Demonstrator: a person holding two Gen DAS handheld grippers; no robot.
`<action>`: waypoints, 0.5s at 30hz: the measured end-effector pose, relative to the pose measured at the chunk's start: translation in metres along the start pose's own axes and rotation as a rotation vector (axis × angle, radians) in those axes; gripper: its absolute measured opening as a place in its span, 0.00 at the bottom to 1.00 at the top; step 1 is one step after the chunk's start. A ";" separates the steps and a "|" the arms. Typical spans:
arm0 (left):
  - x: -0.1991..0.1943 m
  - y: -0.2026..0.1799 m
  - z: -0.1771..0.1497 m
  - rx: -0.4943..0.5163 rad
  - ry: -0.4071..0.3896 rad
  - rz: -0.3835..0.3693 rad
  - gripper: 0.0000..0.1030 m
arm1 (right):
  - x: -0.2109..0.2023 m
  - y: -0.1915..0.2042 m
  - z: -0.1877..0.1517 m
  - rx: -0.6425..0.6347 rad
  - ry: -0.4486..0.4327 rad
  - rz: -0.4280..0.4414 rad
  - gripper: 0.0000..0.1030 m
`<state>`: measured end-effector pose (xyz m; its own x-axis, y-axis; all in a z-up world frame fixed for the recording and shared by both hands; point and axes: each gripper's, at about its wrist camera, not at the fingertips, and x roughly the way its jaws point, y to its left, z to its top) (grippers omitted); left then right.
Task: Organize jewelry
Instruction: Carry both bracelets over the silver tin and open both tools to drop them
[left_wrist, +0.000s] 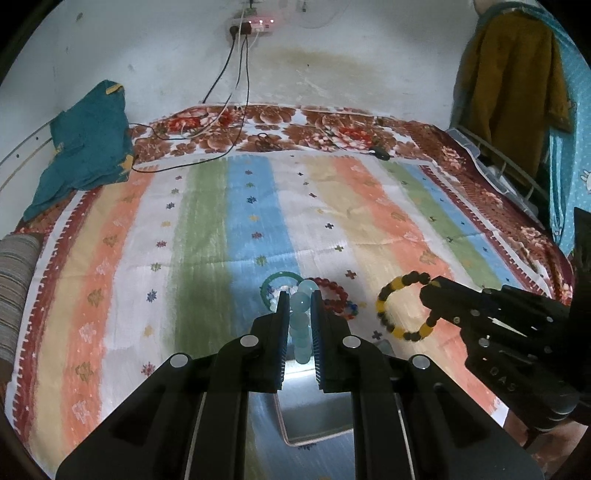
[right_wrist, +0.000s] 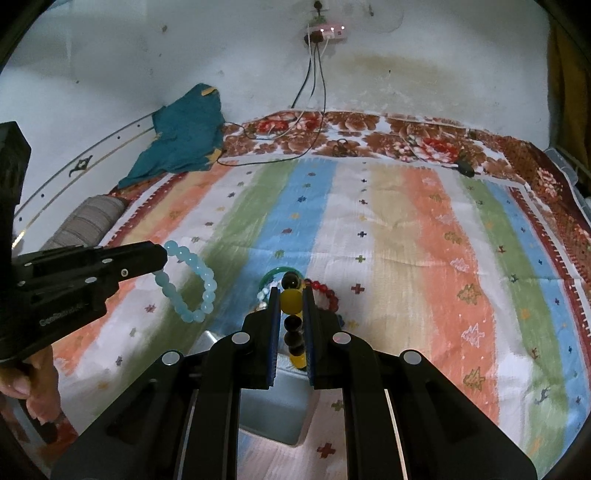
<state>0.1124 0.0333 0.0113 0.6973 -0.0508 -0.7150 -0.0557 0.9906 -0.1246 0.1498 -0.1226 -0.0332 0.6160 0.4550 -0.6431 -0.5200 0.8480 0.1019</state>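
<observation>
My left gripper (left_wrist: 300, 295) is shut on a light blue bead bracelet (left_wrist: 301, 325) and holds it above the bed; it also shows in the right wrist view (right_wrist: 192, 280), hanging from the left gripper (right_wrist: 162, 254). My right gripper (right_wrist: 291, 291) is shut on a yellow-and-black bead bracelet (right_wrist: 291, 299), which shows as a ring in the left wrist view (left_wrist: 402, 306). A green bangle (left_wrist: 280, 277), a red bead bracelet (left_wrist: 332, 291) and white beads (left_wrist: 275, 295) lie on the striped sheet (left_wrist: 258, 206) just beyond both grippers. A shiny metal tray (left_wrist: 314, 417) sits under the left gripper.
The metal tray also shows under the right gripper (right_wrist: 273, 413). A teal cloth (left_wrist: 88, 144) lies at the bed's far left, cables (left_wrist: 229, 122) run from a wall socket across the far edge, and a striped bolster (left_wrist: 14, 288) lies at the left. Clothes (left_wrist: 517, 81) hang at the right.
</observation>
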 end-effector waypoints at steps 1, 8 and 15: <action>-0.002 -0.001 -0.002 -0.001 0.003 -0.005 0.11 | -0.001 0.001 -0.002 0.000 0.006 0.006 0.12; -0.009 -0.006 -0.014 -0.002 0.021 -0.019 0.11 | -0.007 0.010 -0.013 -0.004 0.024 0.026 0.12; -0.013 -0.012 -0.021 -0.004 0.041 -0.032 0.11 | -0.012 0.018 -0.022 -0.025 0.048 0.052 0.12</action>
<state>0.0894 0.0193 0.0073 0.6691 -0.0875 -0.7380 -0.0367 0.9880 -0.1503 0.1198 -0.1189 -0.0407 0.5593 0.4840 -0.6730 -0.5654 0.8165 0.1172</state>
